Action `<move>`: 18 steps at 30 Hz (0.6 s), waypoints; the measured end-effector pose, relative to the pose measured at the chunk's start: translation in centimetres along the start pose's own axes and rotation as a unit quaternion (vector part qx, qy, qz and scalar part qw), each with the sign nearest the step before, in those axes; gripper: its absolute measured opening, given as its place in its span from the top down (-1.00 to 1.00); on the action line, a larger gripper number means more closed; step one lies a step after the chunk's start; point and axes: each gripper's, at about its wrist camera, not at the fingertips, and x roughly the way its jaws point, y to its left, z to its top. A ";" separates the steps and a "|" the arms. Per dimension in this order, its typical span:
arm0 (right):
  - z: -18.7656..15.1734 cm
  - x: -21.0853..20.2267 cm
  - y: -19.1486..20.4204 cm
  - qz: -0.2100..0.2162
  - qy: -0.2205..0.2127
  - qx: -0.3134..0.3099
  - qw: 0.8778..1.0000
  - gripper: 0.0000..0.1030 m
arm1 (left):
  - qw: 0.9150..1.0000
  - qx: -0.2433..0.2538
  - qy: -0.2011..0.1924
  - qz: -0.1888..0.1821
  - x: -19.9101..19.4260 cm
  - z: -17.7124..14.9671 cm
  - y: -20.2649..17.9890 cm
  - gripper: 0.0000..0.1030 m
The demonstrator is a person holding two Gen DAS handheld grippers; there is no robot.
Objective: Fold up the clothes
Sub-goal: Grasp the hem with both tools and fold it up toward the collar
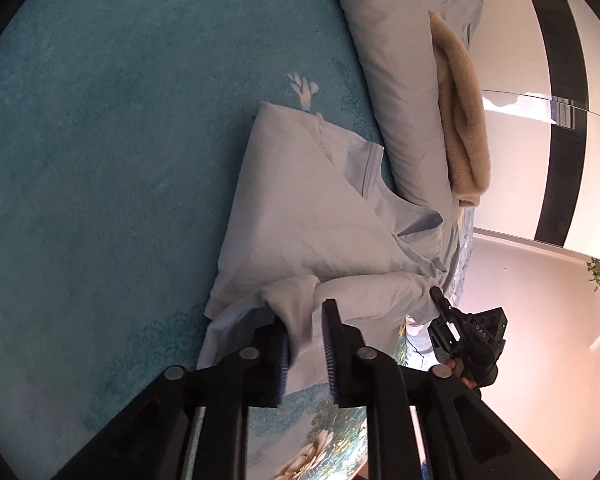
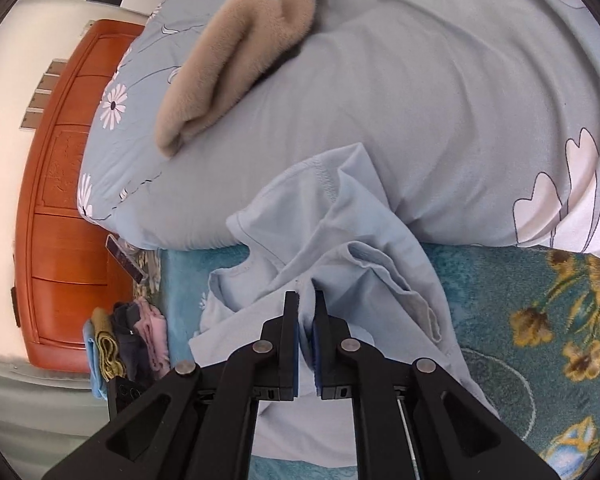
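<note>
Shirt [image 2: 340,248] lies on bed [image 2: 520,300]; right tool [image 2: 306,312] seemingly pinches it.

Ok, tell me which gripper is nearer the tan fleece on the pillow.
Right, judging loosely. The right gripper, pinching the blue shirt, sits just below the tan fleece. The left gripper sits at the shirt's far side.

Both cams ride the claws, looking down along the fingers, close over the bed [image 1: 100,160]. Left cam faces the shirt [image 1: 300,208] w/ pillow [image 1: 400,100] beyond; right cam sits nearer. Shared: shirt, pillow, tan towel [image 2: 236,60].
</note>
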 end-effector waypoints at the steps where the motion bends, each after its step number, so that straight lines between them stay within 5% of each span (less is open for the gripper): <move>1: 0.0 -0.1 -0.1 -0.003 0.004 -0.005 1.000 0.87 | 1.000 0.003 0.001 -0.005 0.0 -0.2 0.1 0.28; 6: -0.2 -0.6 -0.5 -0.017 0.023 -0.031 0.999 0.84 | 0.999 0.028 0.025 -0.012 0.6 -1.6 0.5 0.11; 15: -1.3 -1.0 -0.8 -0.023 0.068 -0.075 0.995 0.70 | 0.994 0.082 0.077 0.006 2.5 -4.1 0.6 0.15; 16: -1.5 -1.0 -0.9 -0.021 0.074 -0.080 0.994 0.70 | 0.993 0.088 0.076 0.003 2.4 -4.3 0.6 0.18; 18: -1.9 -0.9 -0.9 -0.017 0.088 -0.088 0.992 0.69 | 0.992 0.093 0.084 -0.017 2.0 -4.2 0.3 0.74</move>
